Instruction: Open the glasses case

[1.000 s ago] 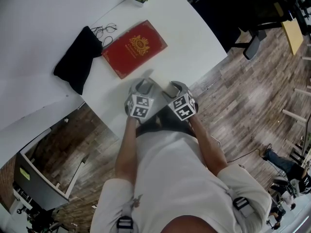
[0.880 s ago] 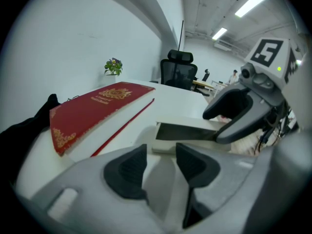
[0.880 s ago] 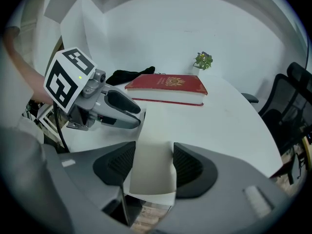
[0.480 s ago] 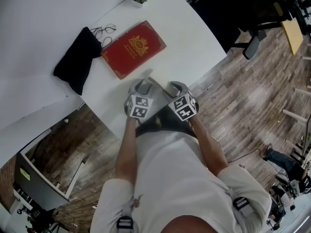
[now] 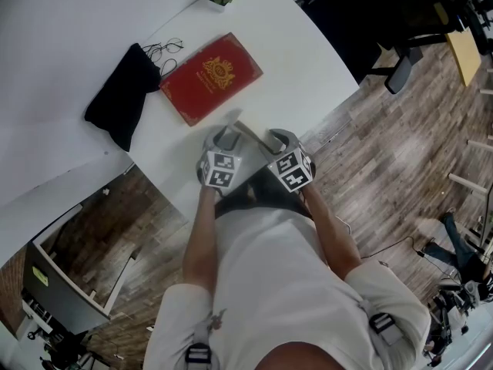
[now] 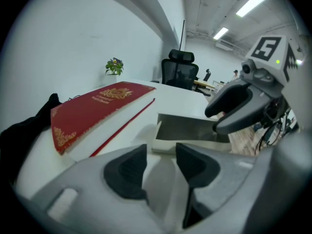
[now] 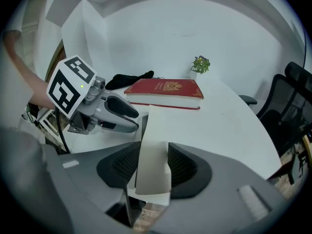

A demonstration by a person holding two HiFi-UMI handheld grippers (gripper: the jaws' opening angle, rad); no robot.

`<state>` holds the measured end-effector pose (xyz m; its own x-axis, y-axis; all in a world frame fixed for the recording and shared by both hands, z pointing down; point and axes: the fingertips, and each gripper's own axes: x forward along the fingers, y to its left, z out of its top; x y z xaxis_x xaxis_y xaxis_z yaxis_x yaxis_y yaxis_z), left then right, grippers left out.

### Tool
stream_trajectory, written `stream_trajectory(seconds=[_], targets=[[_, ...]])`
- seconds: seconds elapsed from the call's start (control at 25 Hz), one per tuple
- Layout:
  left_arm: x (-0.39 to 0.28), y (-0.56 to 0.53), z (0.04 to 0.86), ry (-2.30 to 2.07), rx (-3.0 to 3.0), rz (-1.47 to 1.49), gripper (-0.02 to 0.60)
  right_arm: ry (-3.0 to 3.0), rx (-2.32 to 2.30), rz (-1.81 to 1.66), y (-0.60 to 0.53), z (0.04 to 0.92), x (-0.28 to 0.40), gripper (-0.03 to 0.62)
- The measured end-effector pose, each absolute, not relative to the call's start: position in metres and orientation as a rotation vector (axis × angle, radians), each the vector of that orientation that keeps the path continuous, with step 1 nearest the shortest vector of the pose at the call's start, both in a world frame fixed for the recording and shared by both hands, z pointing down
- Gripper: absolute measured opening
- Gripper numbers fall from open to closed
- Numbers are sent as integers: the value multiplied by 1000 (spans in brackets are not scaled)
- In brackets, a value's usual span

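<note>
Lifting the lid looks like the step you are on: the glasses case [image 6: 190,128] sits at the near edge of the desk [image 7: 219,126], and its grey inside already shows in the lower middle of the left gripper view, so it seems partly open.

Your right gripper [image 7: 153,150] has the pale lid flap [image 7: 156,130] running up the centre of its view, straight between the jaws. They are closing, and the pads look to be meeting the flap's two sides.

Your left gripper [image 6: 161,152] has its jaws apart. The case's near white corner lies just at their mouth, and neither pad plainly presses on it.

Next, I judge, you need a firm hold on the flap, then a steady swing away from the base. The left jaws would need to pin the base so it does not slide off the desk's edge.
</note>
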<state>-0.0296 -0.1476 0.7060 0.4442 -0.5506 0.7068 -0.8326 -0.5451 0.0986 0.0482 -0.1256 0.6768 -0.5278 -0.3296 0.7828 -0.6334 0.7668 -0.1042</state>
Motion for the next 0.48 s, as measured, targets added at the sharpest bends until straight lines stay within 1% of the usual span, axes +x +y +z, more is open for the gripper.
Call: stream_trajectory(seconds=[0.2,0.48], targets=[[-30,-147,708,-1168,2265,871,187,-2167,722,484,-127,675,49,152],[-30,-148,709,-1169,2260,865,189,-2173,730,478,-130,673,50,129]])
